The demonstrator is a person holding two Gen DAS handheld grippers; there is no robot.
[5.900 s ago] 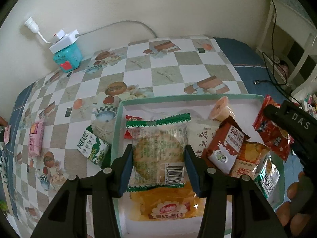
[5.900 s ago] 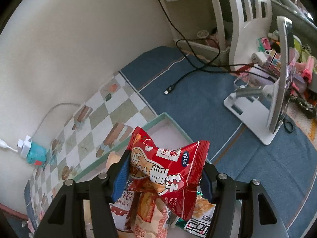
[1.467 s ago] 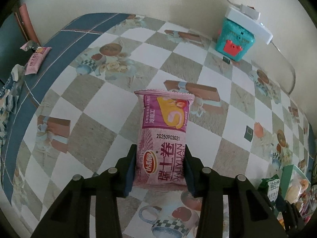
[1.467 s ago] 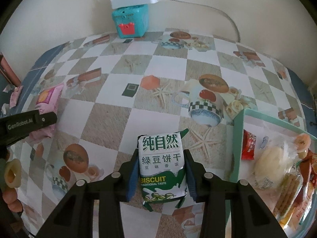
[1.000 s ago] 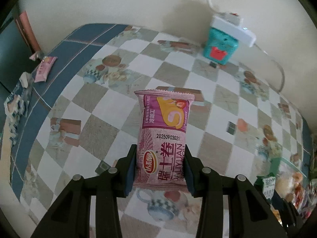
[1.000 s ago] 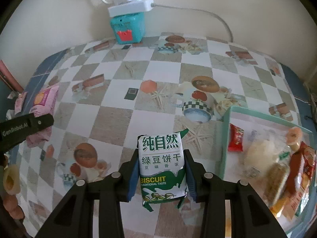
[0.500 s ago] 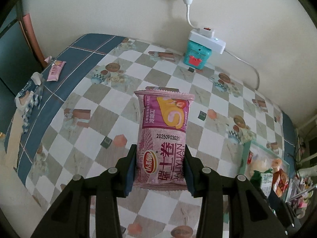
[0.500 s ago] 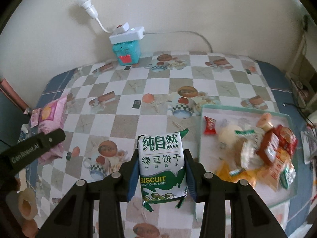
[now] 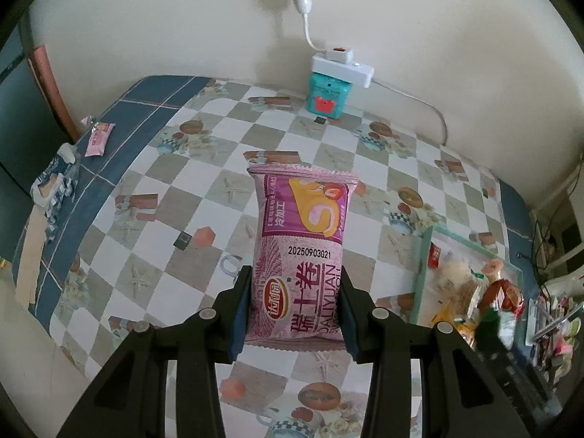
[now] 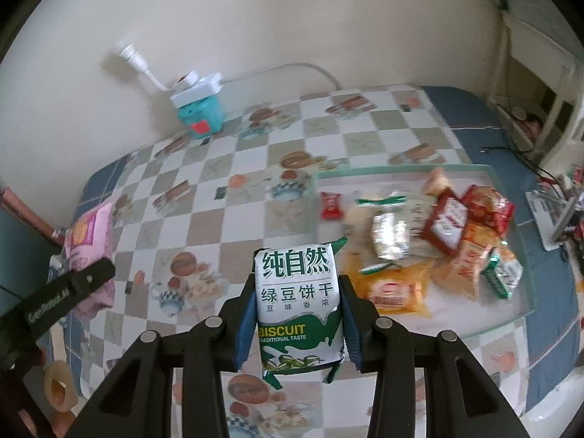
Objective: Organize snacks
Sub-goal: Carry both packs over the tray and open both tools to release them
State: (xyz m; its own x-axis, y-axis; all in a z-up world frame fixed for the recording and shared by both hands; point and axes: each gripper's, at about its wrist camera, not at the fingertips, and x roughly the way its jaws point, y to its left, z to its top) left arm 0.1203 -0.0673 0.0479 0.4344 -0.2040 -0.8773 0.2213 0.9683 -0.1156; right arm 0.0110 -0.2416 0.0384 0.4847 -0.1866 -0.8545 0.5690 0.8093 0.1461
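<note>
My left gripper [image 9: 295, 308] is shut on a pink swiss-roll packet [image 9: 303, 255], held up in the air over the checkered tablecloth. My right gripper [image 10: 296, 323] is shut on a green and white biscuit packet [image 10: 297, 304], also lifted off the table. The pale green tray [image 10: 525, 292] lies to the right, with several snack packs [image 10: 445, 230] piled inside. In the right wrist view the left gripper [image 10: 69, 292] and its pink packet [image 10: 87, 237] show at the far left. The tray [image 9: 423, 259] appears at the right edge of the left wrist view.
A teal box [image 9: 328, 96] with a white power strip [image 9: 343, 67] on top stands against the wall. A small pink packet [image 9: 99, 138] and a blue and white wrapper [image 9: 54, 182] lie on the blue border at far left. A white stand [image 10: 554, 226] sits right of the tray.
Both grippers have risen with their packets and the table looks farther away. The view swung toward the tray, which now shows more fully in both wrist views.
</note>
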